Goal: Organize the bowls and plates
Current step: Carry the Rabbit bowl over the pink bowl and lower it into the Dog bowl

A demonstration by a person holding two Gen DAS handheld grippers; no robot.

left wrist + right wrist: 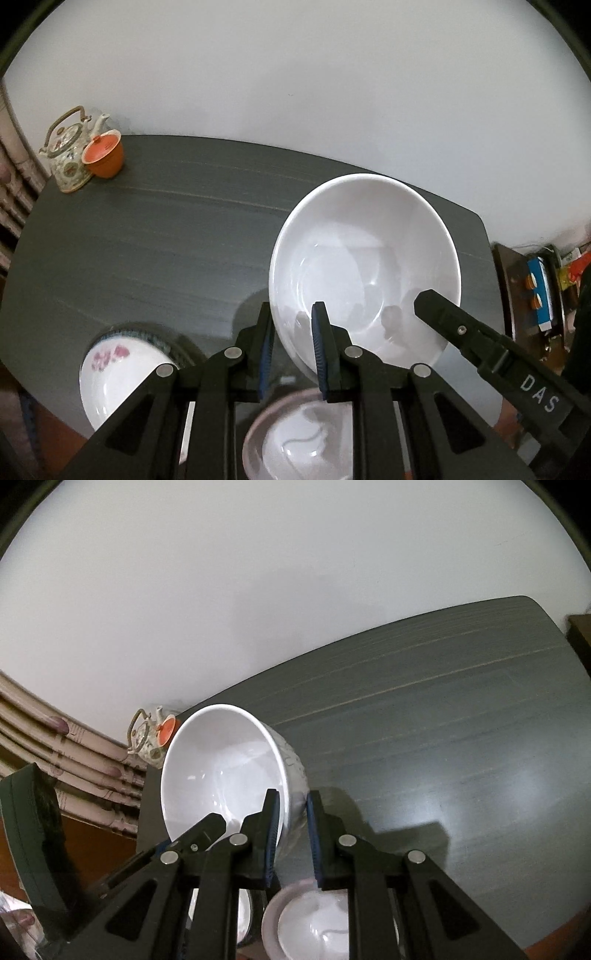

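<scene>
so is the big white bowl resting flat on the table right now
No, the big white bowl hangs tilted above the table, its rim pinched by the left gripper and the right gripper.

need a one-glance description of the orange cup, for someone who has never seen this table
Start at the dark grey table and go to its far left corner by the white wall. The orange cup stands there against a floral teapot; it is the only solid orange piece, and lidded.

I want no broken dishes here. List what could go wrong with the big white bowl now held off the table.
1. Both grippers, left and right, pinch only the thin rim of the white bowl; it might slip or tilt out.
2. A smaller bowl and a flowered plate sit right below; a drop could chip them.
</scene>
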